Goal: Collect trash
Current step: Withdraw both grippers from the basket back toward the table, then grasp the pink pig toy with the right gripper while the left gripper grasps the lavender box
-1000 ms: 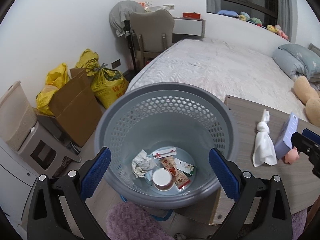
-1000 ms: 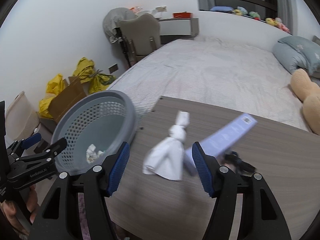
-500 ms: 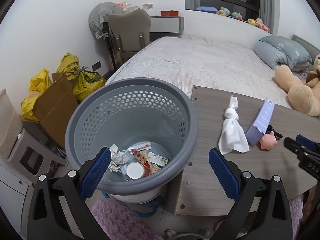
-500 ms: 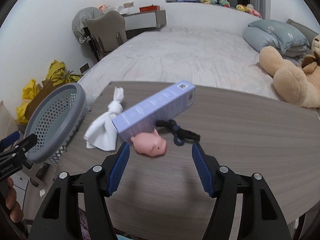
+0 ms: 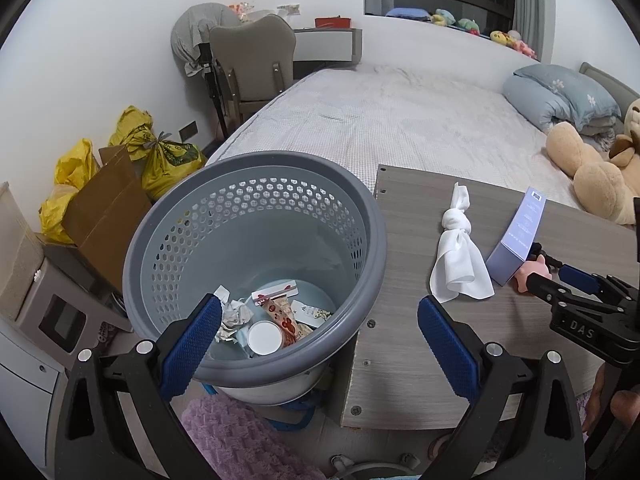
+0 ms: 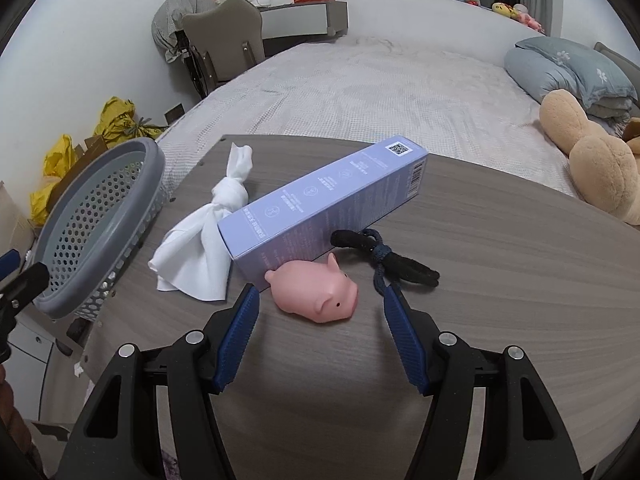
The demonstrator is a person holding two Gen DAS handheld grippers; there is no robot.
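In the left wrist view the grey perforated waste basket [image 5: 256, 240] fills the centre left of the frame, standing on the floor against the edge of the wood-grain table [image 5: 404, 344]. At its bottom lie a crumpled paper wad [image 5: 234, 314], a red-printed snack wrapper [image 5: 284, 314], a white round lid [image 5: 264, 338] and small printed cards whose text is too small to read. The left gripper [image 5: 320, 344] sits low in the frame, angled downward, its blue-padded jaws spread wide with nothing between them; one finger overlaps the basket's inside, the other the table edge. To the right on the table lies a knotted white tissue [image 5: 458, 264], then a lavender carton [image 5: 520, 236]. At the far right the right gripper [image 5: 560, 280] reaches in from the side, the letters "DAS" legible on its black body.

In the right wrist view the basket's rim shows at the left edge. The tissue lies just beside the carton's near end, touching it. The carton carries a QR code, a barcode and small white icons with unreadable print. A pink toy pig [image 6: 316, 292] lies against the carton, directly ahead of the right gripper's released jaws, which tilt down toward it without touching. A dark cord loop [image 6: 380, 254] lies right of the pig.
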